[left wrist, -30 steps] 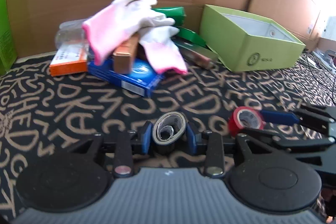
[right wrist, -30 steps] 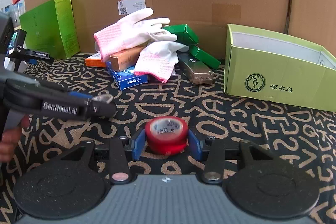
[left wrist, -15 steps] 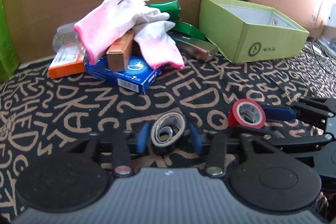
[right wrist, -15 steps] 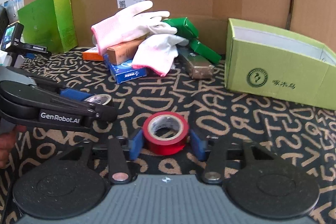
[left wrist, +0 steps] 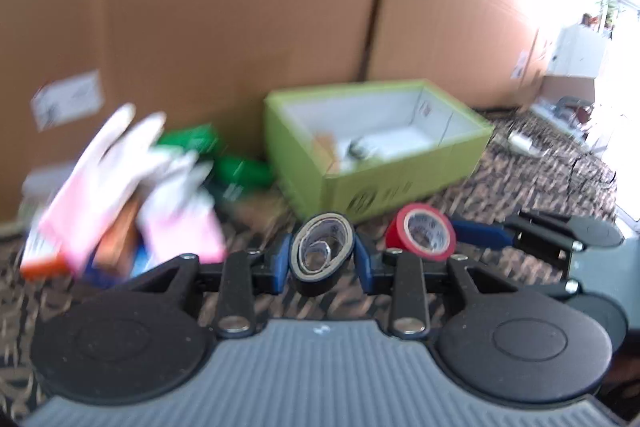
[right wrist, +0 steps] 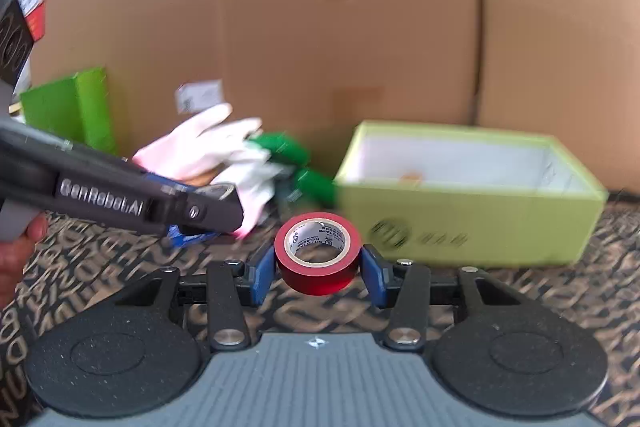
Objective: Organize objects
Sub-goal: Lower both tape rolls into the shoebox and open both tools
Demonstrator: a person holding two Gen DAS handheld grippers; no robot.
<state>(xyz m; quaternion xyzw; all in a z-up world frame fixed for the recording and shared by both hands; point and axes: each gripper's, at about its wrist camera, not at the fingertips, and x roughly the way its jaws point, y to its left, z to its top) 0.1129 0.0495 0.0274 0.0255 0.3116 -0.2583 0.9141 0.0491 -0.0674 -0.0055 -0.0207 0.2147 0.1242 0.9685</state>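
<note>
Left gripper [left wrist: 323,259] clenches black tape roll [left wrist: 322,251], right gripper [right wrist: 318,269] red roll [right wrist: 318,253] (green box [right wrist: 472,223] beyond).

Two rolls of tape: one black [left wrist: 322,254], one red [right wrist: 318,253]. Two white-and-pink gloves [left wrist: 116,171]. One open light-green box [right wrist: 472,223] and one upright green box [right wrist: 76,107]. Two small dark-green packs [right wrist: 298,163]. Two grippers, the left [left wrist: 322,261] and the right [right wrist: 318,273]. The rest of the pile is too blurred to count.

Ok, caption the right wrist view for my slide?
Right claw grips red tape roll before the open green box.
</note>
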